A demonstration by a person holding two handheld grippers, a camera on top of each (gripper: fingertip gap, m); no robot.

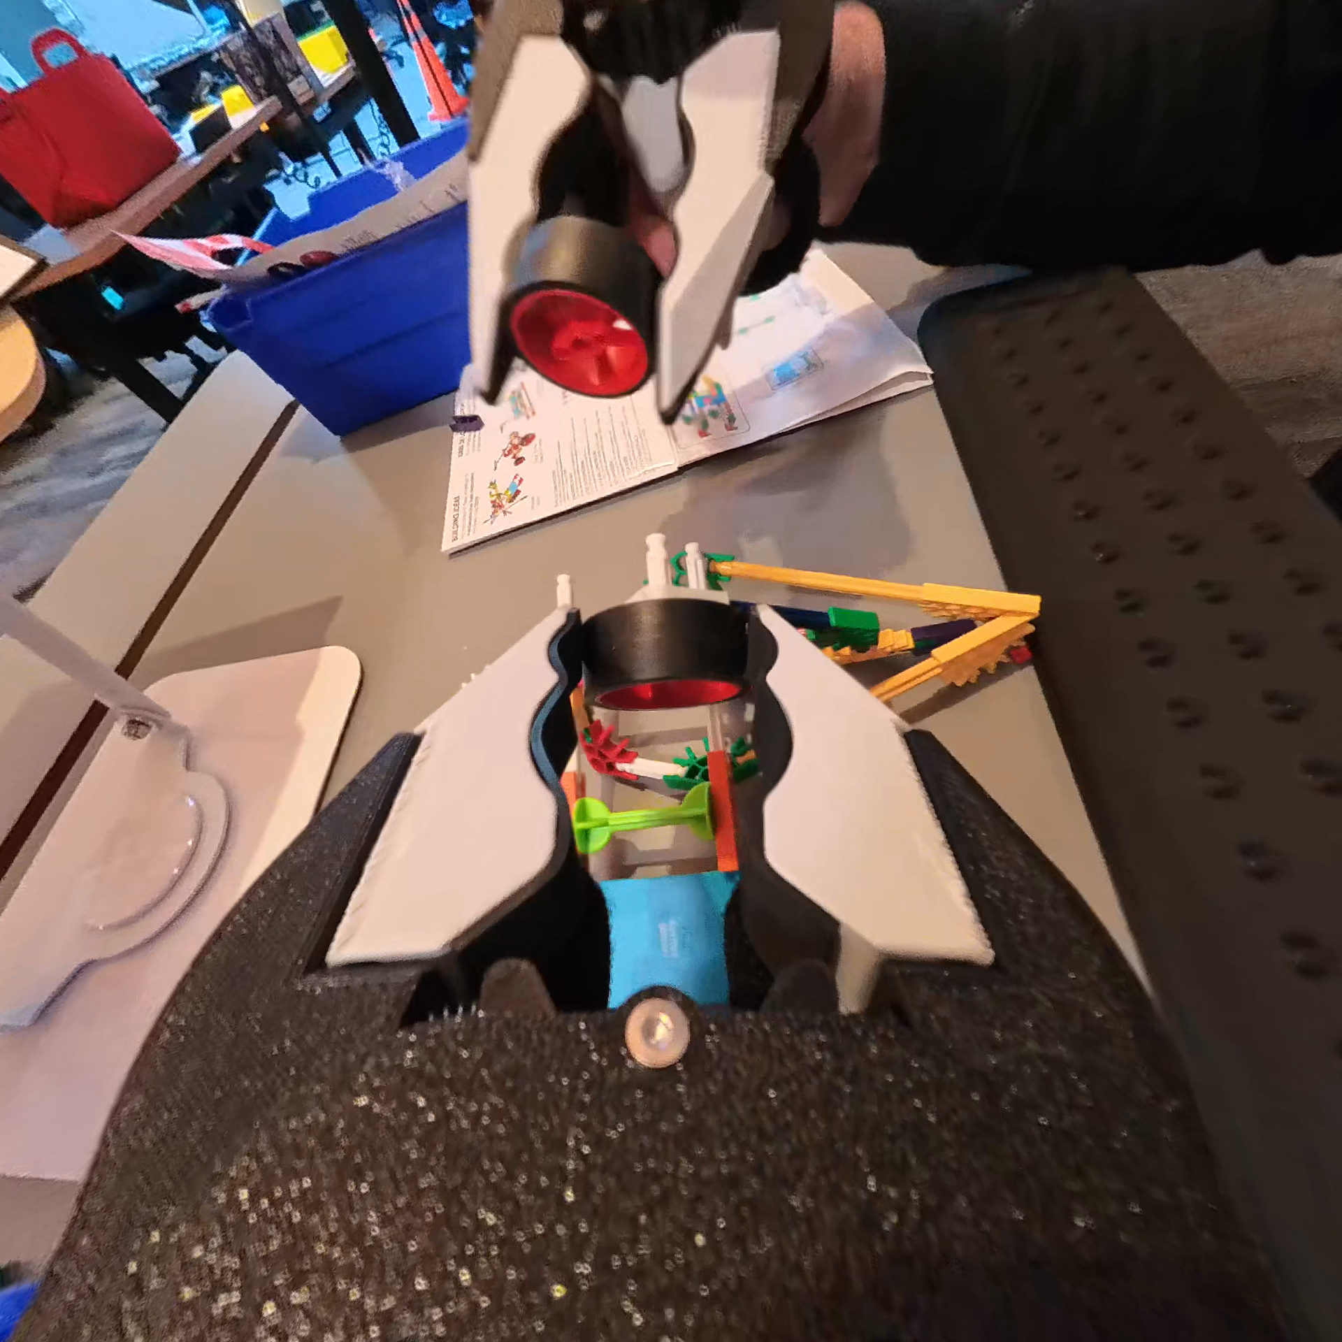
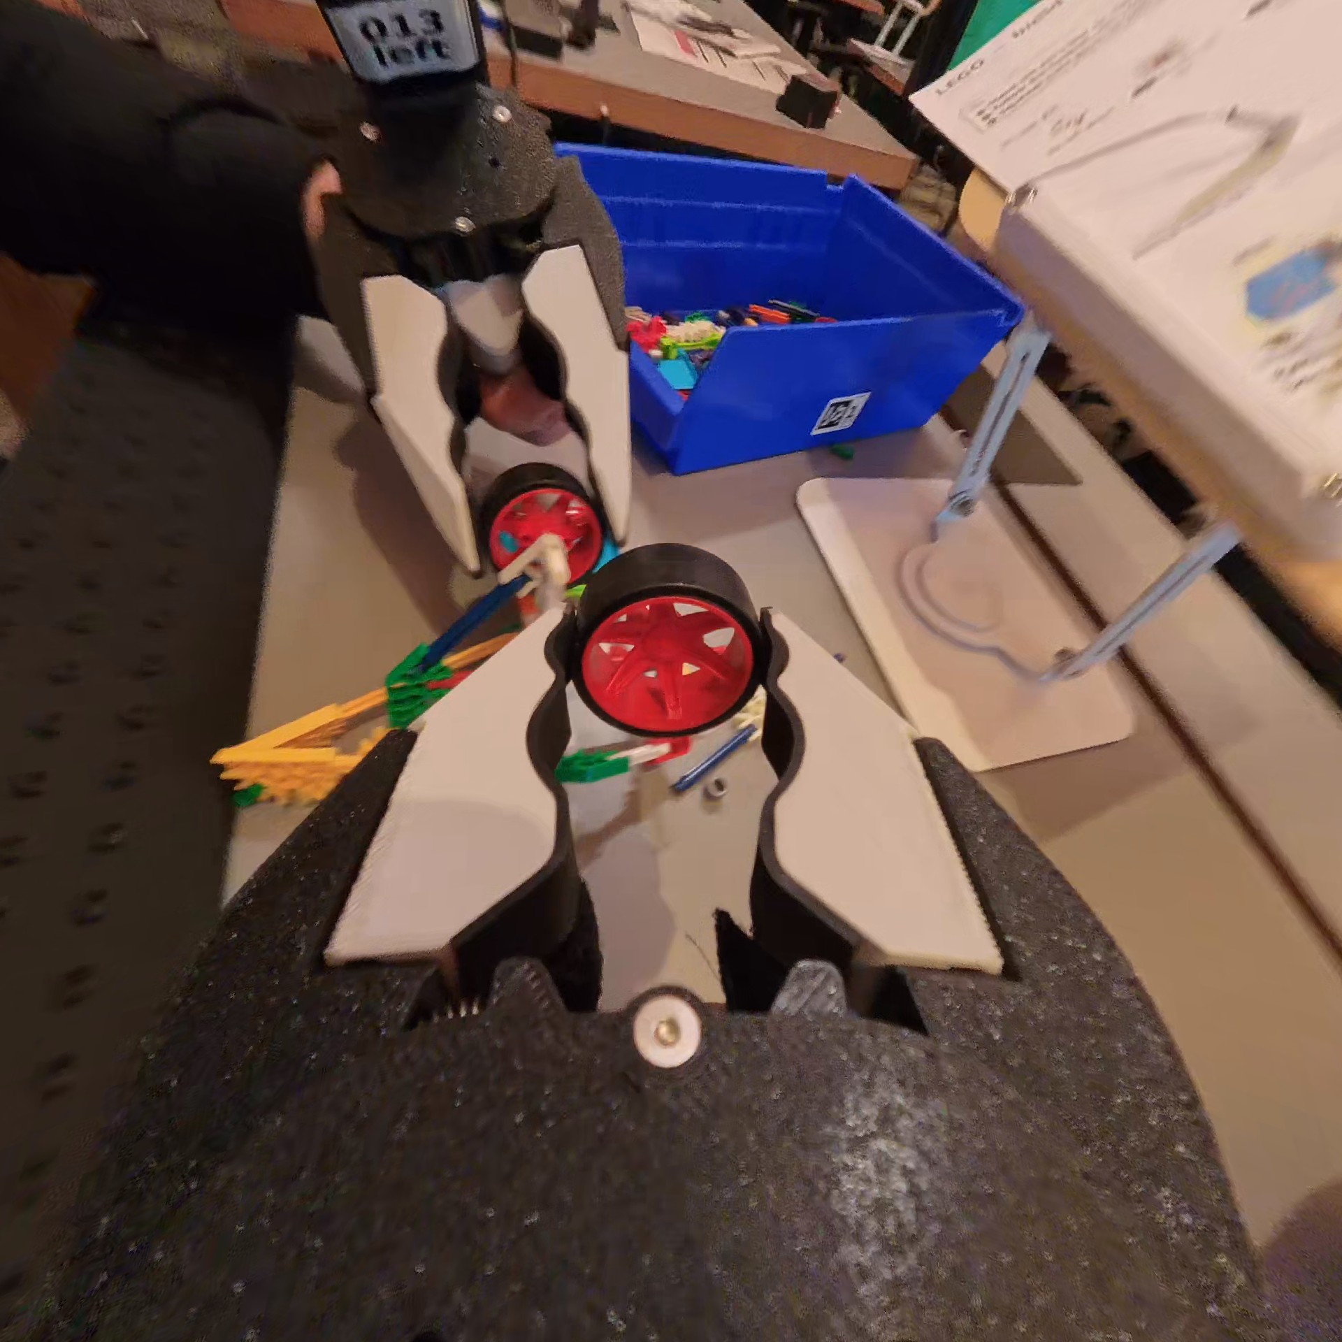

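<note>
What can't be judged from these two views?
- Left wrist view: how the wheel in the left gripper joins the model; the fingers hide it.
- Left wrist view: right gripper and its wheel are blurred.
- Right wrist view: bin contents too small to sort.
- Right wrist view: board blurred and cut off by the frame edge.

A grey bench (image 1: 348, 552) is seen carrying a blue bin (image 1: 363, 319) upper left, a booklet (image 1: 581, 465), a white stand base (image 1: 276, 726) and a black mat (image 1: 1162, 581) at right.
</note>
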